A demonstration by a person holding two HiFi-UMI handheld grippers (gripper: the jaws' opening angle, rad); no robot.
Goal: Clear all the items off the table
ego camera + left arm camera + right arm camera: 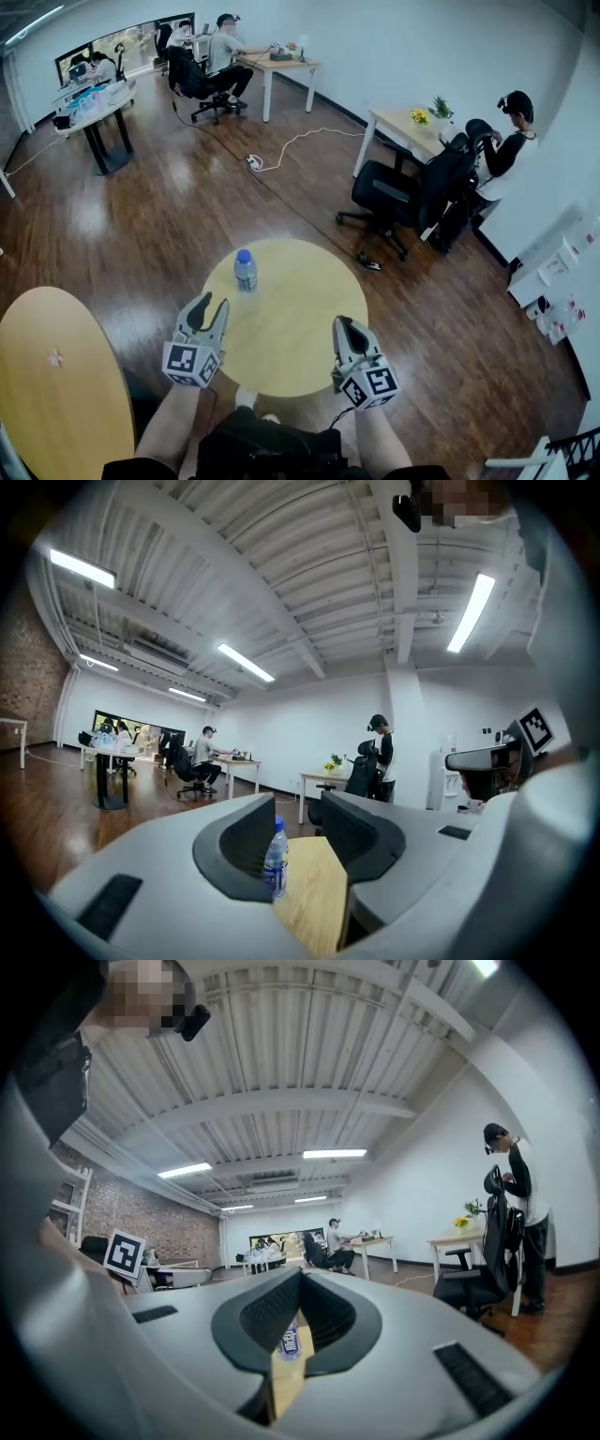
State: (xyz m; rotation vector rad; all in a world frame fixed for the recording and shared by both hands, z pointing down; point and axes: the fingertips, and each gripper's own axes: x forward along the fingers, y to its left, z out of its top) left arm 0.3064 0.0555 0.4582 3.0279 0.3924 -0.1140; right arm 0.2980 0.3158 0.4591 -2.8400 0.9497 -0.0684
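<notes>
- Left gripper [208, 302]: jaws partly apart, gripping nothing.
- Right gripper [339, 323]: jaw tips together, empty.
- Clear plastic water bottle with blue cap [245, 271]: upright, capped, ahead of both jaws, nearer the left.
- It stands on the round yellow wooden table [300, 309].

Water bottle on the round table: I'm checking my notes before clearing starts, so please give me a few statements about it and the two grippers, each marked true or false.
1. The water bottle stands upright on the round table. True.
2. The left gripper holds the bottle. False: its jaws are apart and empty, and the bottle stands well beyond them.
3. The bottle is the only item on the round table. True.
4. The right gripper has its jaws wide apart. False: they are together, with nothing gripped.
</notes>
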